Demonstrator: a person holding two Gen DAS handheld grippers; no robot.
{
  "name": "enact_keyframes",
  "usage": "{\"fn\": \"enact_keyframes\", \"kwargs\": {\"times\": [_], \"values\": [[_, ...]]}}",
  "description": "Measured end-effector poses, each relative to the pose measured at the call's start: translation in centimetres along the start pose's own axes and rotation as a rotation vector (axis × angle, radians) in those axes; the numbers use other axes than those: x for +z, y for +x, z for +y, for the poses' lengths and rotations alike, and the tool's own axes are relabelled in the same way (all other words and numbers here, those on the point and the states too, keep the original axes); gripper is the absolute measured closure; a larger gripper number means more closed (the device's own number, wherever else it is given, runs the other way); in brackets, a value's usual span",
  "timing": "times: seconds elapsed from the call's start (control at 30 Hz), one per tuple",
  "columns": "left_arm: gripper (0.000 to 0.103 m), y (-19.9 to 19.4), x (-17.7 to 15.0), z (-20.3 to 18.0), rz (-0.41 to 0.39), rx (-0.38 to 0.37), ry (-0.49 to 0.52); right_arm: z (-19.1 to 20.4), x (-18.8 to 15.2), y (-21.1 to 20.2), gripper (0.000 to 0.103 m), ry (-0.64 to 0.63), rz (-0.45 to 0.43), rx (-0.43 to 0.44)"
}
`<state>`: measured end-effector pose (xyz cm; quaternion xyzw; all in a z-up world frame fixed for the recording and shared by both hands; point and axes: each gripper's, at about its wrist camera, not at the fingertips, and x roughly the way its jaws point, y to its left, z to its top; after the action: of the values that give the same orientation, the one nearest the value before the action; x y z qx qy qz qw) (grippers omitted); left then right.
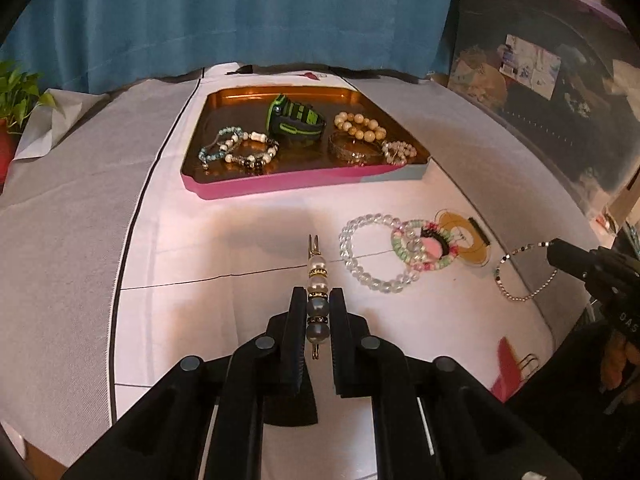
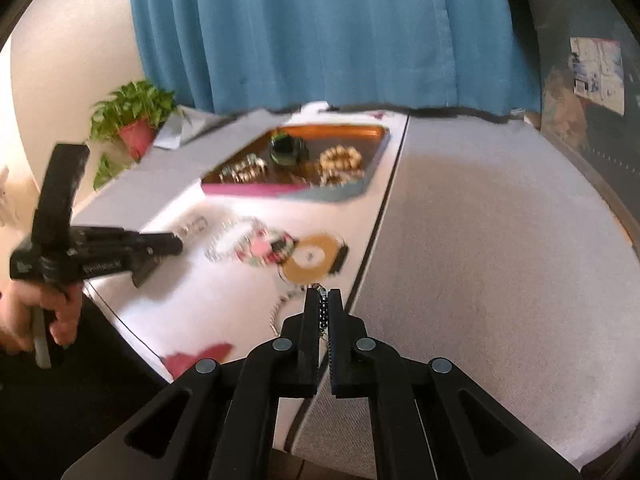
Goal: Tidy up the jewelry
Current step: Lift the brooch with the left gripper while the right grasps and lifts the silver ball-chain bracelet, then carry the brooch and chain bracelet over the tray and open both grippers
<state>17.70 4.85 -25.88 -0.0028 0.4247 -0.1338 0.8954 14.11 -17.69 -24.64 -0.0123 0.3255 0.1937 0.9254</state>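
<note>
Left gripper (image 1: 318,300) has its jaws closed on a pearl hairpin (image 1: 317,276), pinching the grey pearls; white pearls and the gold prongs stick out toward 12 o'clock, above the white counter (image 1: 224,240). Right gripper (image 2: 322,304) has its jaws clamped on a thin chain bracelet (image 2: 325,312); the chain trails off toward 10 o'clock onto the counter. From the left wrist view the same chain (image 1: 520,276) loops at 3 o'clock, one end meeting the right gripper's tip.

Pink-sided tray (image 1: 280,186) sits at 12 o'clock, orange inside. In it: a green and black watch (image 1: 294,120) at centre, cream bead bracelet (image 1: 360,124) at its 3 o'clock, mixed bead bracelets (image 1: 240,150) at its 8 o'clock, a gold bangle (image 1: 354,150) and a small pearl bracelet (image 1: 398,152) near the front right corner.

Loose on the counter between tray and grippers: clear crystal bracelet (image 1: 368,252), touching a pink-green bead bracelet (image 1: 424,244), which overlaps a yellow cord coil (image 1: 466,240). Potted plant (image 2: 132,116) at 10 o'clock in the right wrist view, blue curtain (image 1: 240,12) behind. Right wrist view is motion blurred.
</note>
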Motion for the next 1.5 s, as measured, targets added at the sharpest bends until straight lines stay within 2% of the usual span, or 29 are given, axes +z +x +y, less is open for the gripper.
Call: {"fn": "enact_keyframes", "kwargs": {"times": [0.27,0.5,0.67,0.83,1.0,1.27,1.5], "values": [[0.095,-2.7,2.7,-0.7,-0.068,0.015,0.012,0.1,3.8,-3.1,0.099,0.034,-0.075,0.025],[0.094,-6.4,7.0,-1.5,-0.189,-0.010,0.046,2.7,9.6,-6.7,0.099,-0.022,-0.183,0.015],[0.094,-7.8,9.5,-1.4,-0.239,-0.022,0.067,4.2,13.6,-7.2,0.099,-0.038,-0.233,0.055],[0.094,-8.0,11.7,-0.6,-0.259,-0.042,0.062,6.4,16.3,-5.4,0.099,-0.125,-0.236,-0.011],[0.094,-7.1,13.2,0.4,-0.270,-0.040,0.060,7.2,18.0,-2.4,0.099,-0.153,-0.222,-0.015],[0.094,-4.5,17.3,3.9,-0.296,-0.069,-0.001,4.9,21.7,2.6,0.099,-0.110,-0.207,0.004],[0.094,0.9,20.9,6.0,-0.259,-0.079,-0.013,1.9,24.7,9.4,0.099,-0.054,-0.152,0.042]]}}
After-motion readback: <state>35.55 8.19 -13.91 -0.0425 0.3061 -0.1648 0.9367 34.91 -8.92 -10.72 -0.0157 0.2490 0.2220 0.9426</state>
